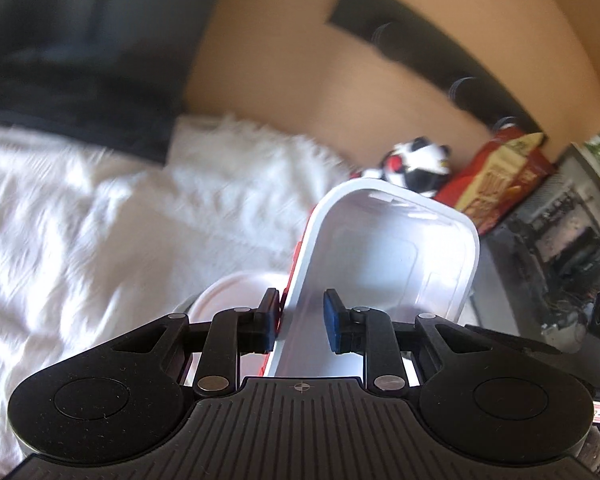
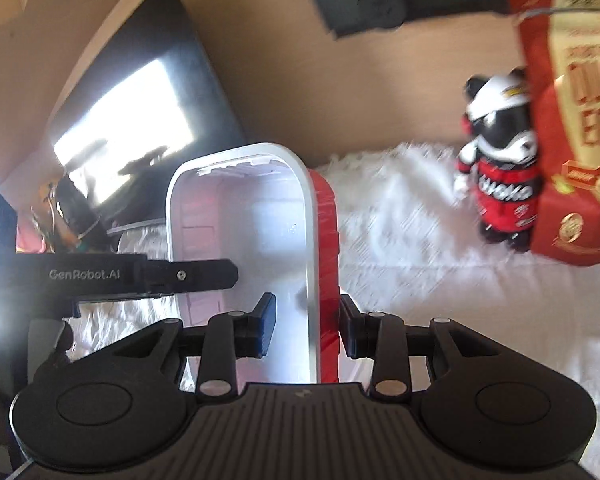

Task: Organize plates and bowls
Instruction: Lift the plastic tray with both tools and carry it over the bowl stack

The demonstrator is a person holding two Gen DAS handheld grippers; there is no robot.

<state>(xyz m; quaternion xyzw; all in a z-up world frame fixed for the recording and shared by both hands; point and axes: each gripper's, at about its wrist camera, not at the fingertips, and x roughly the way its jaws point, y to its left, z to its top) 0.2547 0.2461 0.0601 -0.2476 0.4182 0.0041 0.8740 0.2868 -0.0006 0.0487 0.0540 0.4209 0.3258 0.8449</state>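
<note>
Left wrist: white cloth (image 1: 80, 216) covered counter, view blurred. Left gripper (image 1: 301, 318), jaws pinching rim of white-and-red container (image 1: 384, 252), raised, tilted.

Right wrist: right gripper (image 2: 307, 330) jaws straddled opposite wall, contact unclear. Risk: uneven pull twists container (image 2: 252, 240), slips free.

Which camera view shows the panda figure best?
The right wrist view: the panda figure stands large and whole beside the red box. The left wrist view shows it small, blurred, partly behind the white container.
</note>
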